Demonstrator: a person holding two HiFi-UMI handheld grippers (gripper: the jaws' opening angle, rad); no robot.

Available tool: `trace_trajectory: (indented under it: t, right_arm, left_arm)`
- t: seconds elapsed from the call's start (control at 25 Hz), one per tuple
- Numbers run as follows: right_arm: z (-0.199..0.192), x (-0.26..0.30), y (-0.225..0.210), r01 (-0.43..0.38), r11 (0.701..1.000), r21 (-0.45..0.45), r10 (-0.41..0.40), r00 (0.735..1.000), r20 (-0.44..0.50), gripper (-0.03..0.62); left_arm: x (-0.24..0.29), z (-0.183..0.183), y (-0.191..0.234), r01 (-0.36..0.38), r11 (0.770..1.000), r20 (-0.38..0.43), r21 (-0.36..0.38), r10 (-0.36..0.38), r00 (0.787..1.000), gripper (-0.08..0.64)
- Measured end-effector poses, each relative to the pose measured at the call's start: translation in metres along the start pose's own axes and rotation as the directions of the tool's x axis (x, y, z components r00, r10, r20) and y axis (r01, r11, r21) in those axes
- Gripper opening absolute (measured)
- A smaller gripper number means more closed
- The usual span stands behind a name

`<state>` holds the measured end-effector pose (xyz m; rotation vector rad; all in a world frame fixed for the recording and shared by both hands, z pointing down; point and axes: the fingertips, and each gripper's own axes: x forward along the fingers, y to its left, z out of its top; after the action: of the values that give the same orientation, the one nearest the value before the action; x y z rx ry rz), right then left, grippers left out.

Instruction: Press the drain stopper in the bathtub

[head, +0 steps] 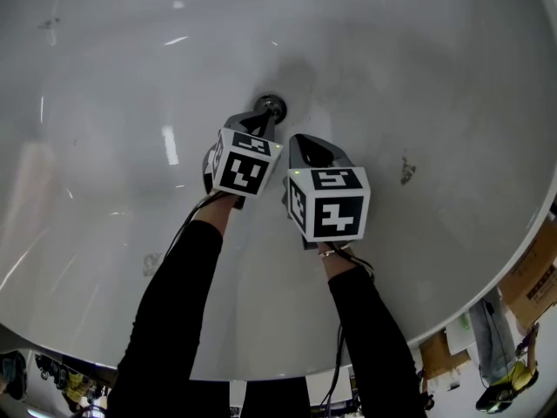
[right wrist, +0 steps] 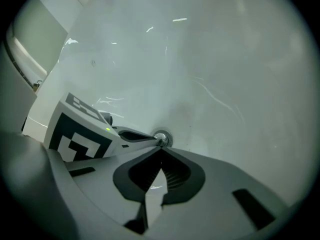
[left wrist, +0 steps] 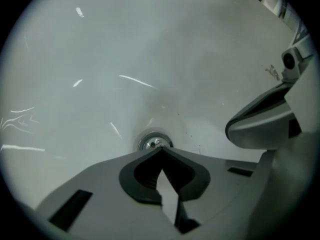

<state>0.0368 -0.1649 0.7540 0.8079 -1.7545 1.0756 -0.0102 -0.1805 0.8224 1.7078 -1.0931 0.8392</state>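
Note:
A round chrome drain stopper [head: 271, 106] sits in the floor of the white bathtub [head: 113, 77]. My left gripper [head: 265, 120] is shut, and its tip rests on the stopper's near edge. In the left gripper view the stopper [left wrist: 154, 143] shows just beyond the closed fingertips [left wrist: 161, 150]. My right gripper [head: 298, 140] is also shut with nothing in it, and hovers just right of the left one, short of the drain. In the right gripper view the left gripper's [right wrist: 150, 137] tip touches the stopper [right wrist: 163, 138].
A dark scuff [head: 406, 171] marks the tub floor right of the drain. The tub's curved rim [head: 487, 294] runs along the bottom and right. Cardboard boxes [head: 535, 273] and clutter stand on the floor outside it.

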Motion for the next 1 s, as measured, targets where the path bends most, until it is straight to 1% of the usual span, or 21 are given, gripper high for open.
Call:
trace_trajectory:
  t: [0.16,0.32,0.56,0.8,1.0]
  right_arm:
    - [0.010,-0.012,0.002,-0.002,1.000,0.004,0.002,1.000,0.031,0.000]
    - [0.019,-0.028,0.009,0.001,1.000,-0.012,-0.001,0.999,0.052,0.000]
    - [0.029,-0.054,0.021,-0.009,0.999,0.038,0.006,0.997,0.079,0.000]
    - [0.038,-0.077,0.039,-0.024,1.000,0.012,0.022,0.994,0.104,0.000]
    - [0.043,-0.097,0.050,-0.042,0.999,0.011,0.041,0.992,0.119,0.000]
  left_arm:
    - [-0.018,0.010,-0.007,0.005,1.000,0.031,0.001,-0.005,1.000,0.005]
    - [-0.047,0.024,-0.013,0.015,1.000,0.053,0.004,-0.015,0.998,0.005]
    - [-0.090,0.042,-0.020,0.032,0.999,0.091,0.000,-0.032,0.995,0.005]
    - [-0.122,0.053,-0.028,0.041,0.999,0.112,0.014,-0.043,0.993,0.005]
    - [-0.146,0.061,-0.036,0.047,0.999,0.120,0.024,-0.049,0.992,0.005]
